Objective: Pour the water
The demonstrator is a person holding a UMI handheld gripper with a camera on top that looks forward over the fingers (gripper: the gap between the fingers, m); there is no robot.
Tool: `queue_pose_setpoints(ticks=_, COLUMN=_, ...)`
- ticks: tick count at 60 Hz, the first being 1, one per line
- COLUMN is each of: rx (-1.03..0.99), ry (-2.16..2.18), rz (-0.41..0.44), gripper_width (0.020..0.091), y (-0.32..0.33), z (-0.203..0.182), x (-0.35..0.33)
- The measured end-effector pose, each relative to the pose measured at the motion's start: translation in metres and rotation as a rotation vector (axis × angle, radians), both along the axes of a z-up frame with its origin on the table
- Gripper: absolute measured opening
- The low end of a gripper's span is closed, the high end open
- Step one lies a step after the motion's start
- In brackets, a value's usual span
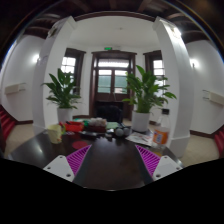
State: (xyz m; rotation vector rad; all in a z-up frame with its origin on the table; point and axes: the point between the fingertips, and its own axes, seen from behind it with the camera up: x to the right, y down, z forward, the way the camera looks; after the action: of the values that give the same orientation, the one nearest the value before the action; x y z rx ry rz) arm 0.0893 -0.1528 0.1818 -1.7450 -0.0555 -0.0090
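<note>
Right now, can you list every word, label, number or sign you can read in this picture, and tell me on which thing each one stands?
No text can be read.
Green sign above the door: too small to read.
Bottle on the table, ahead of the right finger: any label is too blurred to read.
Things around the cup: no readable print.
The gripper is open, holding nothing.

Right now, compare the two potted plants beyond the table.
The left plant stands by the left window in a pale pot; the right plant looks wider, and its pot hides behind table items. The left one appears slimmer and more upright. Both are leafy green and flank the doorway. The tongs are open.
</note>
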Motion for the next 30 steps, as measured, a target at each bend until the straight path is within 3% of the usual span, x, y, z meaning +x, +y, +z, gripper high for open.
queue_pose_setpoints(ticks=15, rx=0.015, ry=-0.023, rz=-0.176, gripper_width=0.085, y=0.006, z=-0.003, x=0.103)
queue_pose_setpoints(ticks=30, rx=0.055, ry=-0.012, rz=-0.177, gripper_width=0.0848, y=0.073, z=-0.015, x=0.131)
